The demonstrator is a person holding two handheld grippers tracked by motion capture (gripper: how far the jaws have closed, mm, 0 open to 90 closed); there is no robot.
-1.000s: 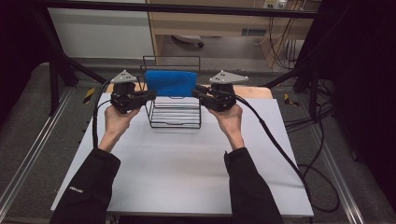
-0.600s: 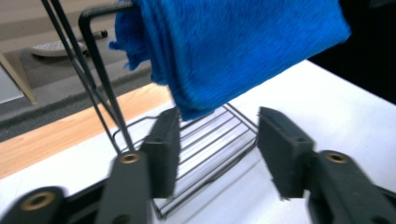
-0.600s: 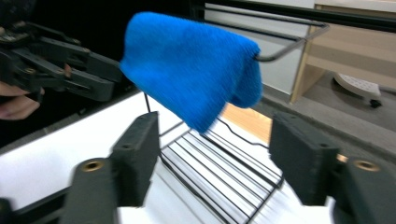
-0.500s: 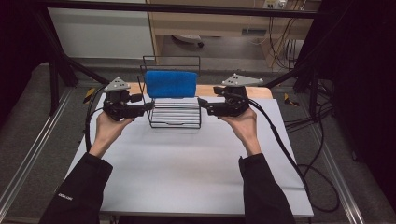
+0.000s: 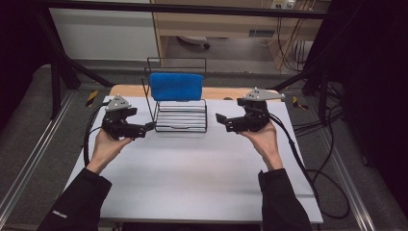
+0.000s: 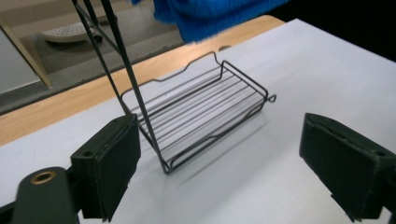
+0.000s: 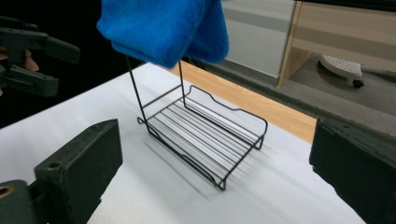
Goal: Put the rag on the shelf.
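Left tool (image 5: pixel 150 126) at our 9 o'clock and right tool (image 5: pixel 220 118) at 3 o'clock flank the wire rack (image 5: pixel 180 115); jaws just opened wide, nothing between them. Rack stands mid-surface (image 5: pixel 192 168), blue cloth (image 5: pixel 176 86) draped over its top bar.

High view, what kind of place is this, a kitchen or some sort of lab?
Most likely a lab or recording workspace, not a kitchen: a white table inside a dark metal frame, loose cables trailing over the floor, and a hand-held gripper in each hand.
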